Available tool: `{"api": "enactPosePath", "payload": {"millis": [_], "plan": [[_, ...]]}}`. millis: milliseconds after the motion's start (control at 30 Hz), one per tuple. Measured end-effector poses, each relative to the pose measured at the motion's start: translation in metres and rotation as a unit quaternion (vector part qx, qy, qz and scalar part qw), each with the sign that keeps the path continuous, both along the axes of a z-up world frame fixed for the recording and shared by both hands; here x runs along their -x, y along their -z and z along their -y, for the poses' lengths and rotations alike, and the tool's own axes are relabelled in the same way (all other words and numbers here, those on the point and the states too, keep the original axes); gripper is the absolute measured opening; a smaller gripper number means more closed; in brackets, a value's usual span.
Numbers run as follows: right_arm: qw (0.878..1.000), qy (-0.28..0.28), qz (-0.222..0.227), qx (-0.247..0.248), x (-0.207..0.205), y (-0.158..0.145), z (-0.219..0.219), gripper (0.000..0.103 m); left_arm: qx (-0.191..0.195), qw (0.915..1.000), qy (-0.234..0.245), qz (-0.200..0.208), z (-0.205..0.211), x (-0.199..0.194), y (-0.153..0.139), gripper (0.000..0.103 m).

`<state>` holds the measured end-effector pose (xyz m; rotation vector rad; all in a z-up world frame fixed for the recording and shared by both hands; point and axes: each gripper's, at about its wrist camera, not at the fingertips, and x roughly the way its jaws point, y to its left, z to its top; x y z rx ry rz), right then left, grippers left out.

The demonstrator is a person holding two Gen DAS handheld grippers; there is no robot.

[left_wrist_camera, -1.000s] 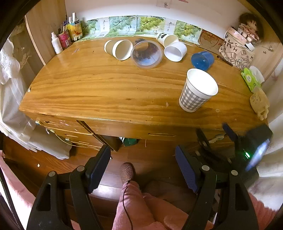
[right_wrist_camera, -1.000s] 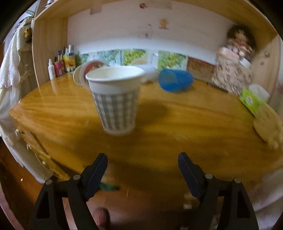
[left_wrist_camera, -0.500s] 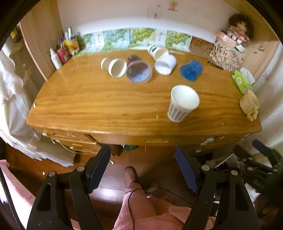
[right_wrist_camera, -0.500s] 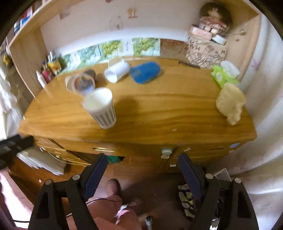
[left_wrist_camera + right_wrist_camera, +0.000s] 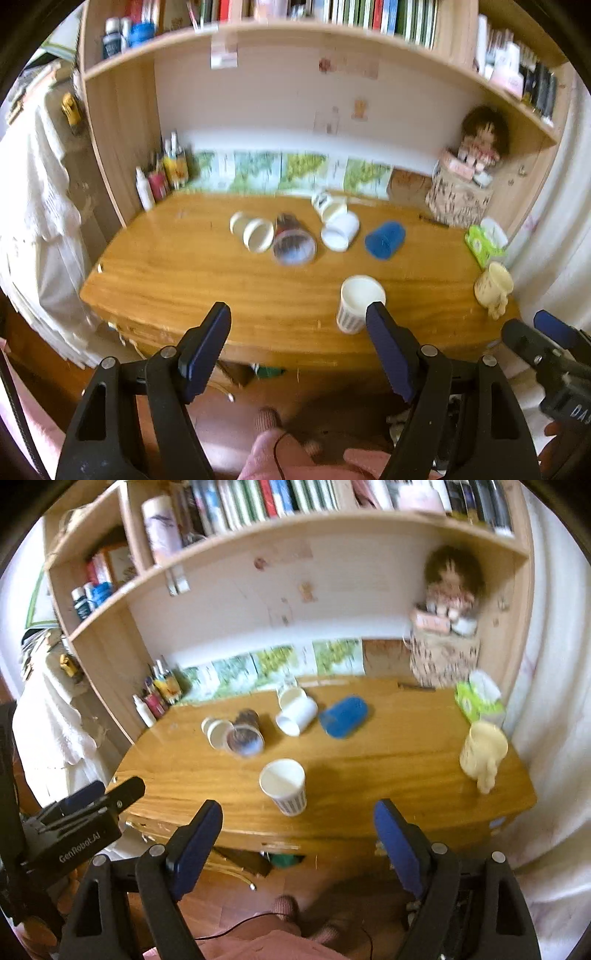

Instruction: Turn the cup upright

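A white paper cup with a grey check pattern (image 5: 357, 303) stands upright near the front edge of the wooden desk (image 5: 207, 273); it also shows in the right wrist view (image 5: 283, 790). My left gripper (image 5: 297, 332) is open and empty, held back from the desk's front edge, with the cup just left of its right finger. My right gripper (image 5: 297, 829) is open and empty, also back from the desk, with the cup ahead between its fingers. Each gripper shows at the edge of the other's view.
Several cups lie on their sides at the back of the desk: two cream ones (image 5: 255, 233), a clear one (image 5: 293, 245), two white ones (image 5: 338, 225) and a blue one (image 5: 385, 240). A yellow mug (image 5: 494, 288), a tissue pack (image 5: 484, 242), a doll and bottles stand around the edges.
Both grippers have pulled back and tilted up from the desk, so the shelf above shows. The checked cup stays upright where it stood.
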<state>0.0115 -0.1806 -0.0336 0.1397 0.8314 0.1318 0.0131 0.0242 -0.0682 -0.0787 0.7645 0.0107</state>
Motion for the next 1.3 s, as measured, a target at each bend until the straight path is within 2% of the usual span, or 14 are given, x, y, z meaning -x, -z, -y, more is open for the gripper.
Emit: {"api": "enactPosePath", "payload": {"millis": [167,267,333,400,433,500,700,867,1300], "plan": [[0.998,-0.011,0.054,-0.008,0.011,-0.012,-0.007,0.085,-0.002,0.9970,-0.012,0.076,-0.004,0.017,-0.021,0.087],[0.996,-0.008,0.090,0.007,0.017,-0.020,-0.010,0.085,-0.022,0.9915,-0.021,0.126,-0.003,0.028,-0.034,0.094],[0.995,-0.005,0.104,0.006,0.020,-0.024,-0.012,0.088,-0.040,0.9875,-0.022,0.151,0.000,0.035,-0.040,0.100],[0.994,-0.001,0.108,0.006,0.020,-0.026,-0.013,0.094,-0.051,0.9844,-0.016,0.168,0.004,0.039,-0.043,0.101],[0.994,0.004,0.110,0.006,0.019,-0.026,-0.012,0.095,-0.055,0.9835,-0.013,0.172,0.005,0.039,-0.044,0.101],[0.993,0.011,0.116,0.008,0.020,-0.028,-0.011,0.103,-0.059,0.9830,-0.009,0.174,0.006,0.037,-0.044,0.101],[0.987,0.039,0.157,0.018,0.026,-0.033,-0.006,0.103,-0.065,0.9795,-0.010,0.191,0.011,0.042,-0.046,0.101],[0.986,0.042,0.162,0.021,0.025,-0.033,-0.004,0.103,-0.065,0.9768,-0.004,0.204,0.014,0.043,-0.048,0.103],[0.989,0.041,0.140,0.008,0.018,-0.026,-0.002,0.103,-0.058,0.9806,-0.002,0.187,0.017,0.035,-0.043,0.103]]}}
